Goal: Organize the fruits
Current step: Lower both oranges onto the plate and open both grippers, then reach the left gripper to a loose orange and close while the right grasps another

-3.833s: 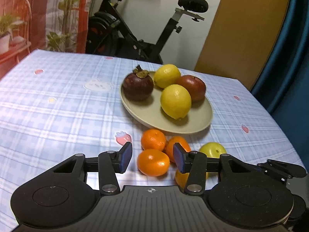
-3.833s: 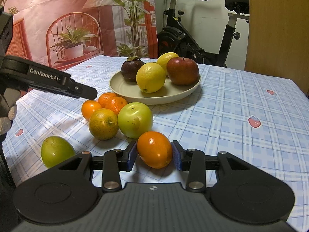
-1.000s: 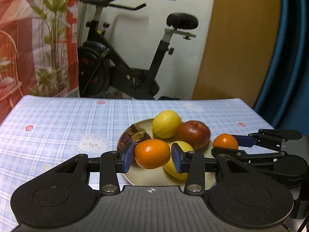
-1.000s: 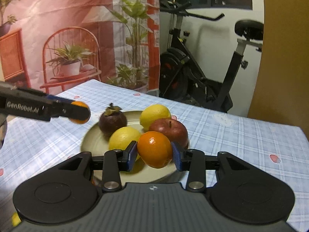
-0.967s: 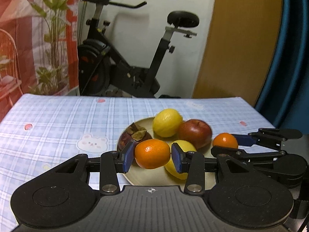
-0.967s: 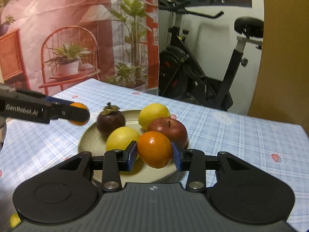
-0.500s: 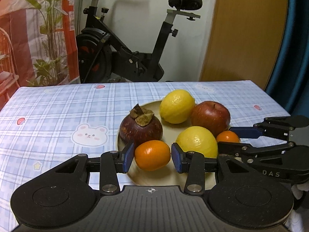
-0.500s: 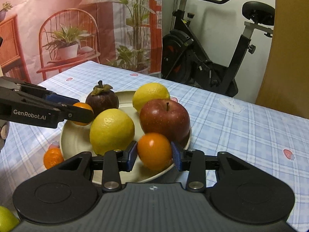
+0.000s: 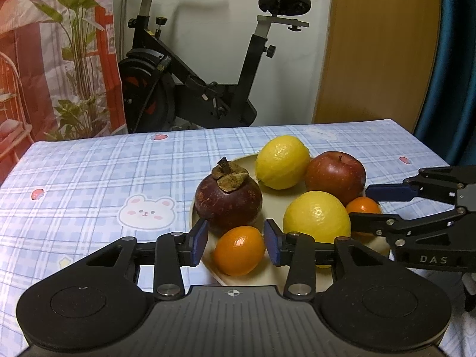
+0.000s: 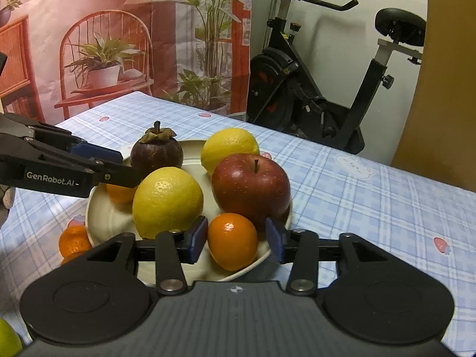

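Note:
A beige plate (image 9: 275, 205) holds a mangosteen (image 9: 228, 202), two lemons (image 9: 281, 162) and a red apple (image 9: 334, 178). In the left wrist view a small orange (image 9: 239, 251) rests on the plate's near rim between the blue pads of my left gripper (image 9: 235, 242). Its jaws are opening, with a gap on each side of the fruit. In the right wrist view another orange (image 10: 232, 241) sits on the plate (image 10: 107, 217) in front of the apple (image 10: 251, 187). My right gripper (image 10: 235, 241) is opening around it, pads clear.
A blue plaid tablecloth (image 9: 89, 178) covers the table. A loose orange (image 10: 74, 239) lies left of the plate, a green fruit (image 10: 7, 342) at the near left corner. An exercise bike (image 9: 193, 89) stands beyond the far table edge.
Both grippers came down to the plate with their oranges. Since half a second ago the jaws of each have parted and the oranges now rest on the plate.

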A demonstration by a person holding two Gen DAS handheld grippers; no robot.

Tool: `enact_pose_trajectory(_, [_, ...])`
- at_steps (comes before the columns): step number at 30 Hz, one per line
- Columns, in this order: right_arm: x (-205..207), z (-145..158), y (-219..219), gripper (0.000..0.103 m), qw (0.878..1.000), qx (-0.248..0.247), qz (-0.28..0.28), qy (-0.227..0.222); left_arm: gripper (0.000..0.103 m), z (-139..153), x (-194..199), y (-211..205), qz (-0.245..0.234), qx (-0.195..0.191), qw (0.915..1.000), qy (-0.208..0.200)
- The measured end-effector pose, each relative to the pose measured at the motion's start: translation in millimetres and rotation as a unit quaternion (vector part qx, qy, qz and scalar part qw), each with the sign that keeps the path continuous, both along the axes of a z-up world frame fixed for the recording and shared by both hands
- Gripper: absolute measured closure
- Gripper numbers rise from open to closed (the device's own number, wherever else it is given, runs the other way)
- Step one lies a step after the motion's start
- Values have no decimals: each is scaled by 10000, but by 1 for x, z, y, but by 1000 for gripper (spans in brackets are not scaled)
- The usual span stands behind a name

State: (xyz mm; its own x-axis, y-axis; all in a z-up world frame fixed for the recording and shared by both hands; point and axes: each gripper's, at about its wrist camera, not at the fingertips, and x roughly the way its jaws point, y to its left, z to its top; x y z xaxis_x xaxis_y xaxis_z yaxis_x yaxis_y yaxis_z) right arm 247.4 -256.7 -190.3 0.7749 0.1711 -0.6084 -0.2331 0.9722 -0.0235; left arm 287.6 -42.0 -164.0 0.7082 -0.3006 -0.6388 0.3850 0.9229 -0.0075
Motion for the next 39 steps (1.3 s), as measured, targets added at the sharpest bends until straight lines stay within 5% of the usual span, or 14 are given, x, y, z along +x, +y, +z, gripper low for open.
enact_pose_trajectory(14, [-17,19,2,49,9997,-96,-96,-220,48,18,-13,10,246,-173,9995,-137])
enact_pose_trajectory(39, [-104,27,15,49,9937,944,-429,-426,48,20,-78,15,82,-571,9982,175])
